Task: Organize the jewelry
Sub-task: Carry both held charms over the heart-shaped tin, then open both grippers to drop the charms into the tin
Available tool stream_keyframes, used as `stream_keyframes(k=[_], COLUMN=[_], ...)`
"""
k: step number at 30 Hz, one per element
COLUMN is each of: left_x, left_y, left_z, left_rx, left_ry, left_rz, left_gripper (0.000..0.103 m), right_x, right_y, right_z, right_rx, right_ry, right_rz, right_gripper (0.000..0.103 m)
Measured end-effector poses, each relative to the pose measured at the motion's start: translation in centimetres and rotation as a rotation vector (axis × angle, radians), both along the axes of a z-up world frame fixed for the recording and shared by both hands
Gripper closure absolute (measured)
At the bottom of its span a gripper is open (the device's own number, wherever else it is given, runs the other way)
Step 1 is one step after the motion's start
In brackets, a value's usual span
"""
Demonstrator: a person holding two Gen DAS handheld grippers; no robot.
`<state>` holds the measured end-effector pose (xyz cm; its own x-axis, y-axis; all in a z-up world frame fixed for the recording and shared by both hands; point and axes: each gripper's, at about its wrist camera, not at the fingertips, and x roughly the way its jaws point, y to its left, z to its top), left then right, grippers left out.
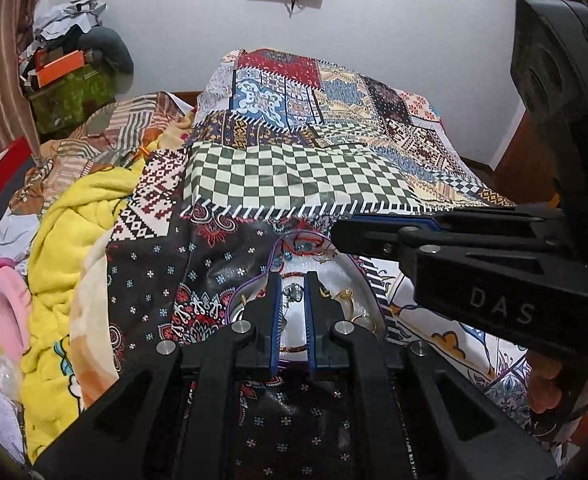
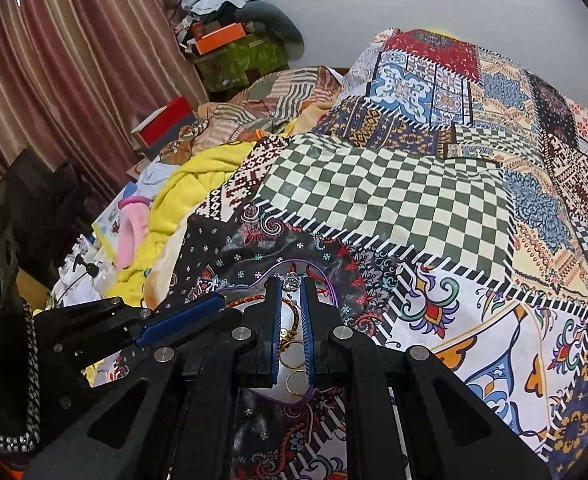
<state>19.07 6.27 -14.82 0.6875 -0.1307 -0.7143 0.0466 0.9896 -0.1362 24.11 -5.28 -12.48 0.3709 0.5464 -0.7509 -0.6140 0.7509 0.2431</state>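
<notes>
A white tray with a purple rim lies on the patterned bedspread and holds gold rings, a red cord and other jewelry. My left gripper hovers over it, its jaws a narrow gap apart with a small silver earring filling that gap. My right gripper is also over the tray, its tips closed to a narrow gap on a silver charm. Gold rings lie on the tray below it. Each gripper shows in the other's view: the right gripper comes in from the right, the left gripper from the left.
The patchwork bedspread rises over a mound behind the tray. A yellow blanket and a pink ring-shaped item lie to the left. Boxes are stacked by the curtain and far wall.
</notes>
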Motion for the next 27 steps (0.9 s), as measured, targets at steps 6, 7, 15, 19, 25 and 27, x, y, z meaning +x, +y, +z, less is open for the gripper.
stream_keyframes(k=[6, 7, 15, 19, 25, 27], left_x=[0.0, 0.0, -0.2, -0.4, -1.2, -1.6], left_y=[0.0, 0.0, 0.0, 0.0, 0.2, 0.3], left_z=[-0.2, -0.2, -0.1, -0.1, 1.1, 1.9], left_rx=[-0.004, -0.003, 0.002, 0.008, 0.011, 0.011], left_ry=[0.006, 0.006, 0.011, 0.019, 0.0, -0.015], left_rz=[-0.004, -0.004, -0.003, -0.003, 0.014, 0.021], left_gripper=[0.094, 0.094, 0.094, 0.091, 0.079, 0.079], right_x=[0.1, 0.0, -0.2, -0.3, -1.2, -1.7], right_y=[0.4, 0.5, 0.7, 0.7, 0.0, -0.4], right_z=[-0.4, -0.5, -0.2, 0.2, 2.1, 3.0], right_rx=[-0.007, -0.01, -0.016, -0.008, 0.004, 0.012], right_ry=[0.011, 0.011, 0.015, 0.035, -0.002, -0.023], right_rz=[0.014, 0.017, 0.031, 0.042, 0.032, 0.026], right_gripper=[0.095, 0.095, 0.094, 0.092, 0.088, 0.088])
